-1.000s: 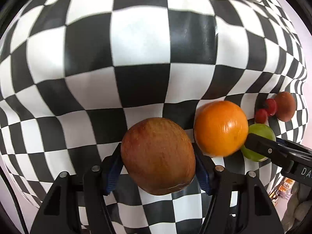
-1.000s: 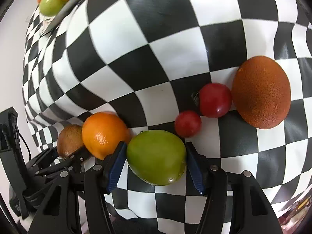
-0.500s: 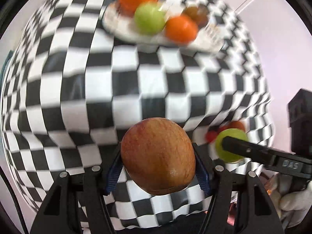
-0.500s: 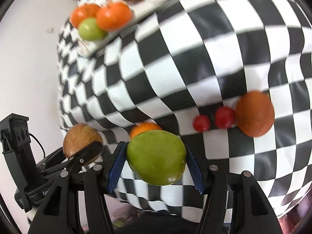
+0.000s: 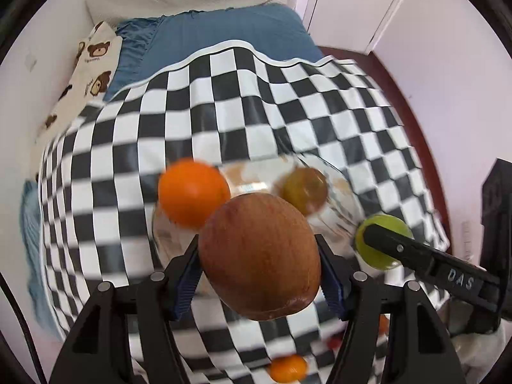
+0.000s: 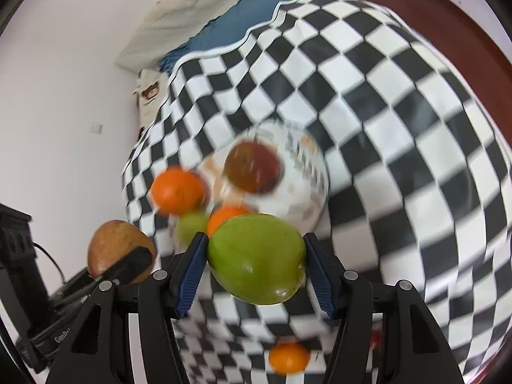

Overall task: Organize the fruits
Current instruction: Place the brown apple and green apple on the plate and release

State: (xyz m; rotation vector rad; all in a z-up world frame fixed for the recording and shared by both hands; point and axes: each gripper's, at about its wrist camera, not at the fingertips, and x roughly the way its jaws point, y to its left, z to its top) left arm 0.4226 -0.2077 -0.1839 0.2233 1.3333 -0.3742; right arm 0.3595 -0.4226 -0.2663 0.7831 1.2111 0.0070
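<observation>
My left gripper (image 5: 260, 272) is shut on a reddish-brown apple (image 5: 259, 256) and holds it in the air just in front of the white plate (image 5: 342, 188). My right gripper (image 6: 254, 267) is shut on a green apple (image 6: 256, 257), also lifted near the plate (image 6: 307, 172). The plate holds an orange (image 5: 193, 192), a dark red-green apple (image 5: 305, 188), and in the right wrist view a second orange (image 6: 224, 216) and a small green fruit (image 6: 192, 228). The green apple (image 5: 382, 243) shows at the right of the left wrist view. The brown apple (image 6: 120, 249) shows at the left of the right wrist view.
A black-and-white checkered cloth (image 5: 288, 102) covers the table. One orange (image 5: 288, 368) and a small red fruit (image 5: 334, 342) lie on it near the front edge below the grippers. Behind are a blue bedcover (image 5: 230, 28), a bear-print pillow (image 5: 92, 64) and white walls.
Both grippers have lifted their apples off the cloth and carried them forward to the plate. The plate has gone from far away to just ahead. The remaining orange is now below and behind.
</observation>
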